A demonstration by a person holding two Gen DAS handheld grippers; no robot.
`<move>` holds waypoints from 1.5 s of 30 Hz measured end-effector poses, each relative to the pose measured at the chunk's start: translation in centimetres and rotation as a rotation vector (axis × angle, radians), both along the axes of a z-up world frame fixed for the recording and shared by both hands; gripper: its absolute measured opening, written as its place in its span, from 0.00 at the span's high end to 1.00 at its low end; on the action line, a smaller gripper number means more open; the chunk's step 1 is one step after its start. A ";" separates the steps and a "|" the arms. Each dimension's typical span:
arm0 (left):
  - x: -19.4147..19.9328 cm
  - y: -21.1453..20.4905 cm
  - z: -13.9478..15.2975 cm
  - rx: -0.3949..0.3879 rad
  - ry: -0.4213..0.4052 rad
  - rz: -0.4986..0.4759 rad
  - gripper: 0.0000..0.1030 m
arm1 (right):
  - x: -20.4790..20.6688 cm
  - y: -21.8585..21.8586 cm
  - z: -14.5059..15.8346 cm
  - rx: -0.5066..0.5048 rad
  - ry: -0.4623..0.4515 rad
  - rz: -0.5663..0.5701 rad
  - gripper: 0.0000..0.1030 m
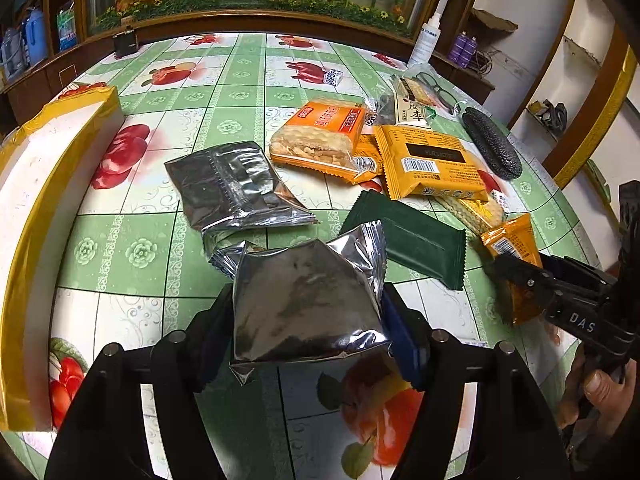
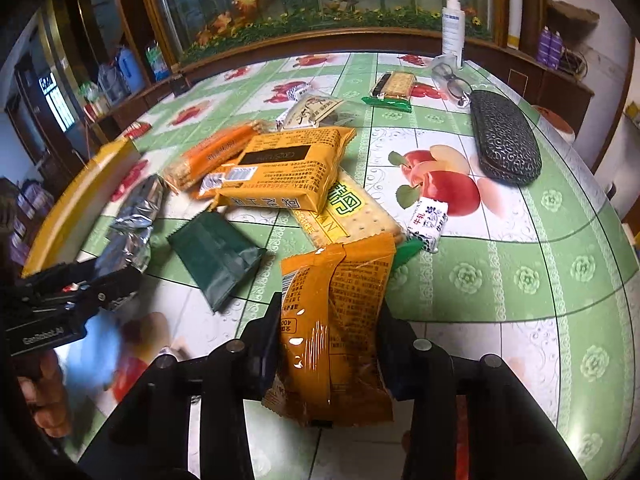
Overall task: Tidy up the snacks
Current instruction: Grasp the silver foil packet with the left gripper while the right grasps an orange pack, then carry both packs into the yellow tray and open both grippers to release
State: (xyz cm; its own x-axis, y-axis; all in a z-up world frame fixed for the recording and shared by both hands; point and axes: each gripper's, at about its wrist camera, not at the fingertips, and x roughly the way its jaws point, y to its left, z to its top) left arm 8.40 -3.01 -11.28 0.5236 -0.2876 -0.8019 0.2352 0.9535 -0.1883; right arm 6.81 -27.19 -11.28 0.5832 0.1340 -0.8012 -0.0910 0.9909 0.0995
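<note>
My left gripper [image 1: 309, 320] is shut on a silver foil packet [image 1: 304, 296], its pads pressing both side edges just above the table. A second silver packet [image 1: 236, 184] lies beyond it, and a dark green packet [image 1: 408, 240] to the right. My right gripper [image 2: 330, 312] is shut on a small orange snack packet [image 2: 336, 340], gripped by its sides. In the left wrist view that gripper [image 1: 516, 276] shows at the right edge with the orange packet [image 1: 512, 240]. Orange biscuit packs [image 2: 288, 168], a cracker pack [image 2: 352, 212] and a wrapped candy [image 2: 428, 220] lie in a heap ahead.
A long white box with yellow tape [image 1: 52, 184] lies along the table's left side. A black glasses case [image 2: 504, 140], spectacles [image 2: 452, 80] and a spray bottle [image 2: 454, 24] are at the far right. A wooden-framed painting backs the table. A person's hand [image 1: 596, 392] holds the right gripper.
</note>
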 end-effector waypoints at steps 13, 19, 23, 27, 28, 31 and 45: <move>-3.3 0.5 3.7 0.062 -0.129 0.011 0.39 | -2.5 1.9 3.7 0.068 -0.083 0.048 0.59; -3.9 2.6 4.8 0.056 -0.155 0.059 0.39 | -2.6 4.4 4.8 0.083 -0.101 0.100 0.59; -4.3 4.0 5.5 0.087 -0.181 0.108 0.39 | -2.5 6.8 5.3 0.092 -0.109 0.152 0.59; -4.5 5.9 6.1 0.117 -0.202 0.168 0.39 | -2.2 8.9 5.4 0.103 -0.109 0.196 0.59; -4.5 6.6 6.2 0.117 -0.203 0.185 0.39 | -2.2 9.4 5.5 0.105 -0.107 0.207 0.59; -4.7 8.4 6.4 0.126 -0.212 0.233 0.39 | -1.8 11.3 5.4 0.104 -0.103 0.245 0.59; -3.8 17.9 5.9 0.153 -0.187 0.456 0.39 | 1.2 22.9 5.6 0.171 -0.076 0.457 0.60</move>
State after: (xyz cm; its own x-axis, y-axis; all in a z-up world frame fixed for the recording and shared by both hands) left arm 4.59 14.89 -5.35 0.7072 0.1166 -0.6973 -0.1945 0.9803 -0.0334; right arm 8.03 -4.31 -5.72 0.4900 0.5156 -0.7028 -0.5255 0.8180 0.2338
